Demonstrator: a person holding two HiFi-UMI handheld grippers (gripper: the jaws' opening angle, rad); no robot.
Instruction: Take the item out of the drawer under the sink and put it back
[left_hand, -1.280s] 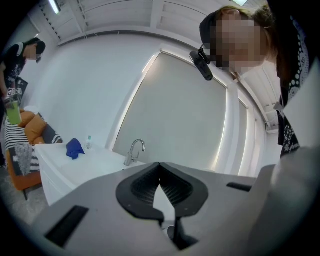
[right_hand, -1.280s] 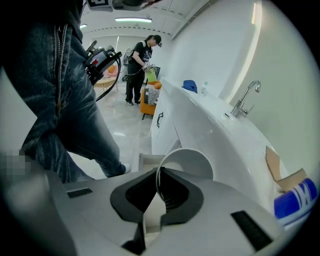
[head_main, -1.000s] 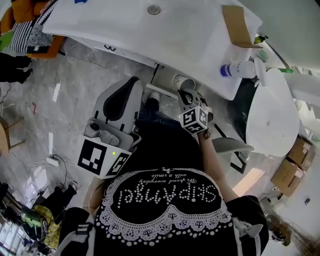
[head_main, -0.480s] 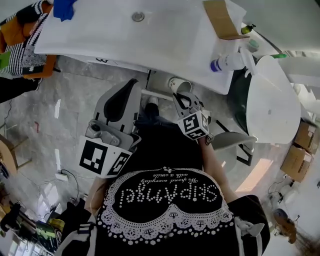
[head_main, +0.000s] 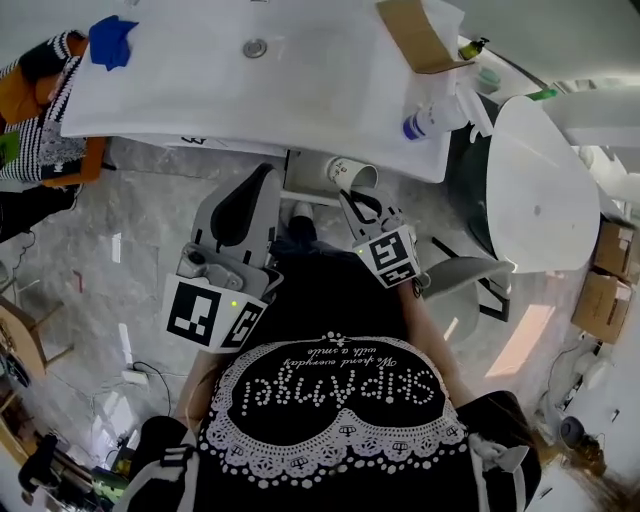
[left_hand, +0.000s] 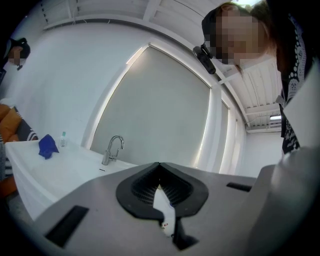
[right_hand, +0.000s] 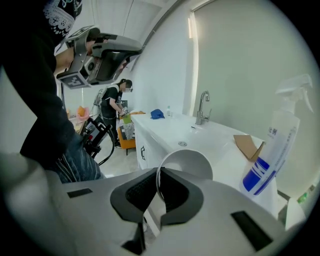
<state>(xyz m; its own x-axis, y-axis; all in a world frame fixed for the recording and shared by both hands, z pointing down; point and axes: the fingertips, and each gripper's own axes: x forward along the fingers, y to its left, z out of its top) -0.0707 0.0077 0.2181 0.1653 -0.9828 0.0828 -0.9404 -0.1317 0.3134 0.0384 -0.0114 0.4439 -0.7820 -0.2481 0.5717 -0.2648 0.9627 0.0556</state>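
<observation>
My right gripper (right_hand: 158, 186) has its jaws clamped on the rim of one white paper cup (right_hand: 189, 161). The cup lies on its side in the air, just in front of the sink cabinet (right_hand: 145, 145) and below the edge of the white surface (head_main: 330, 90). My left gripper (left_hand: 159, 172) has its jaws together with nothing between them, and it is held beside the right one. Nothing stands between the cup and the cabinet front.

On the surface I count one tap (right_hand: 202, 107), one drain (head_main: 255, 47), one blue cloth (head_main: 110, 42), one piece of folded cardboard (head_main: 415, 35) and one spray bottle (head_main: 430, 115) lying at the right end, close above the cup. The cup looks empty. Two cardboard boxes (head_main: 605, 290) sit on the floor at far right. Another person (right_hand: 112, 107) stands beyond the far end of the surface.
</observation>
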